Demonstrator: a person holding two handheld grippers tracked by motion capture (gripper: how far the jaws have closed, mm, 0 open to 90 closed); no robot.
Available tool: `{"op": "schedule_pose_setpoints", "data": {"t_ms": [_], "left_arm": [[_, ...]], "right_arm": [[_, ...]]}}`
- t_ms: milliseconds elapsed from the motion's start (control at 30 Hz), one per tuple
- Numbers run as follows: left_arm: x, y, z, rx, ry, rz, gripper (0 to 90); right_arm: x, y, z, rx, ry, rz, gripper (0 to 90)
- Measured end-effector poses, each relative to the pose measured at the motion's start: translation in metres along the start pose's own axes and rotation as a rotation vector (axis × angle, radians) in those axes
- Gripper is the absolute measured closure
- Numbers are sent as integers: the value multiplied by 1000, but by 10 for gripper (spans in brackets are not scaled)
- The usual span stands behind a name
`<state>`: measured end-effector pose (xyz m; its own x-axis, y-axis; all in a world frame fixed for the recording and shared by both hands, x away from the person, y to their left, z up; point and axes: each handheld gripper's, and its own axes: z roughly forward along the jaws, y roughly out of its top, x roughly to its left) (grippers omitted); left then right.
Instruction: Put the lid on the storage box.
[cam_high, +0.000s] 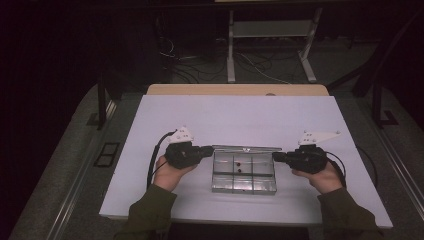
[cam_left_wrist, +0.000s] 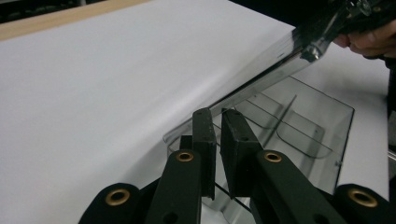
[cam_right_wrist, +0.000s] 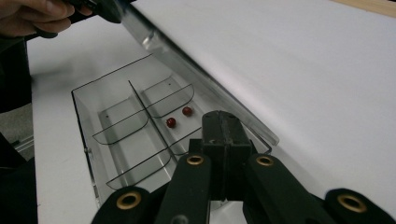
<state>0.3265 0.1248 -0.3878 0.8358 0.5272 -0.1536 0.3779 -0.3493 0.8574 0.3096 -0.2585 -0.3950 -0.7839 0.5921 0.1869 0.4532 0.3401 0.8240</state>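
A clear plastic box (cam_high: 243, 191) with several compartments lies on the white board, and its lid (cam_high: 246, 148) stands raised along the far side. Two small red beads (cam_right_wrist: 171, 122) rest in one middle compartment. My left gripper (cam_high: 212, 150) is at the lid's left end, its jaws almost together on the lid's edge (cam_left_wrist: 218, 122). At the lid's right end, my right gripper (cam_high: 274, 156) has its jaws pressed together (cam_right_wrist: 225, 122) on the lid's near corner. The lid (cam_left_wrist: 261, 79) spans from one gripper to the other. The remaining compartments look empty.
The white board (cam_high: 165, 115) covers the table, with a wooden edge (cam_high: 235, 90) showing at the back. Beyond it stand metal frame legs (cam_high: 231, 55) and loose cables on the floor. A cable trails from each gripper. Broad bare board lies behind and beside the box.
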Motion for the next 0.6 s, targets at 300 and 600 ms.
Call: {"op": "schedule_pose_setpoints", "data": {"t_ms": [300,600], "left_arm": [[-9,-9,-7,38,-59,-3,885],[-19,-21,-4,86,-83,25,886]], "right_arm": [[7,-7,-2,23,24,-1,891],[13,-19,-7,54,32,-4,891]]}}
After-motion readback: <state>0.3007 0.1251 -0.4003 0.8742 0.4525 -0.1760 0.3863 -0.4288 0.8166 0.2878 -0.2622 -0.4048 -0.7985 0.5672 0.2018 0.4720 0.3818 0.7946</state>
